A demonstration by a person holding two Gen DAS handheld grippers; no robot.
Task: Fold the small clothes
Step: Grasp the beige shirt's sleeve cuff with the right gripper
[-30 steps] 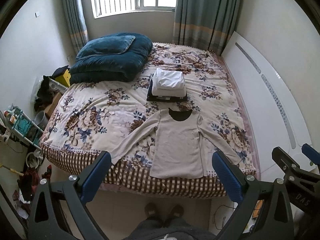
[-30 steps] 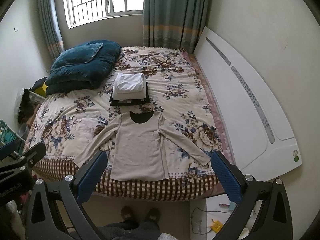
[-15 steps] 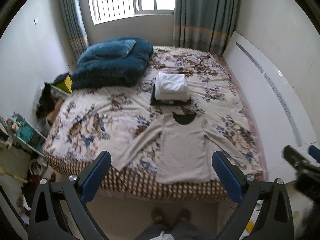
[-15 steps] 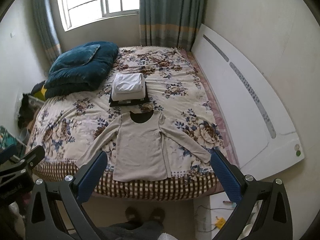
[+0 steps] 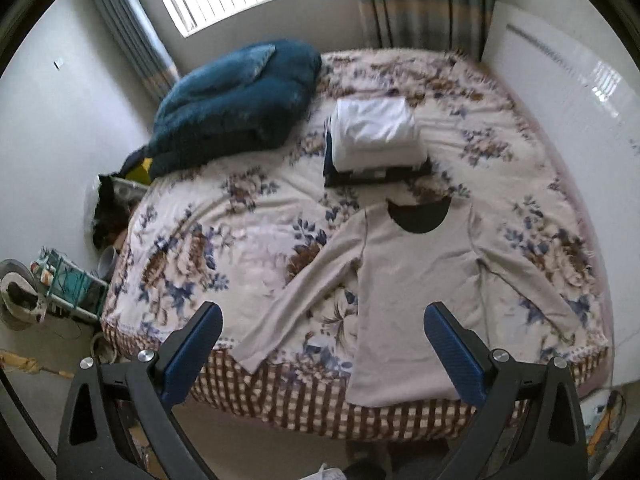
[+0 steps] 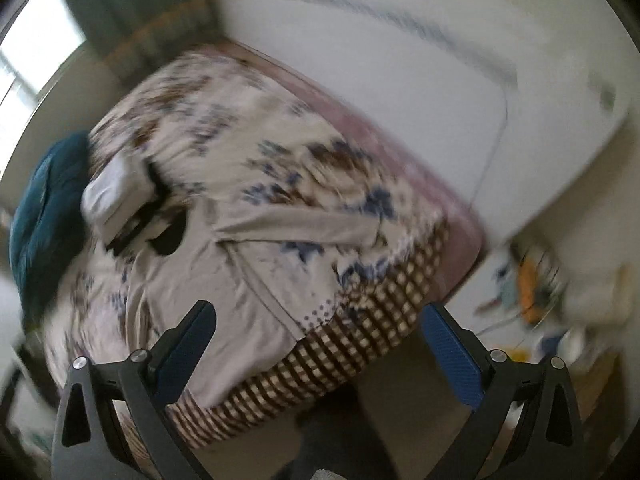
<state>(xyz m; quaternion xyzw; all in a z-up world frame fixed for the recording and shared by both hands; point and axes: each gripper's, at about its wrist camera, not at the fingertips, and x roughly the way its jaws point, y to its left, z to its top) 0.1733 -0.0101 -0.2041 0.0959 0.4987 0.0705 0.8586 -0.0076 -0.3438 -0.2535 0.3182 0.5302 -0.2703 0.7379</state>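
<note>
Both claws gaping, nothing held: left gripper (image 5: 322, 334) now closer above the bed's near edge than a second ago; right gripper (image 6: 318, 334) swung hard rightward, view smeared by motion; beige long-sleeved top (image 5: 416, 280) unmoved, flat on floral bedspread (image 5: 224, 240), sleeves splayed, hem over the checked edge; folded stack (image 5: 374, 136) just beyond the collar; reads as approach begun, first fold not yet started.
</note>
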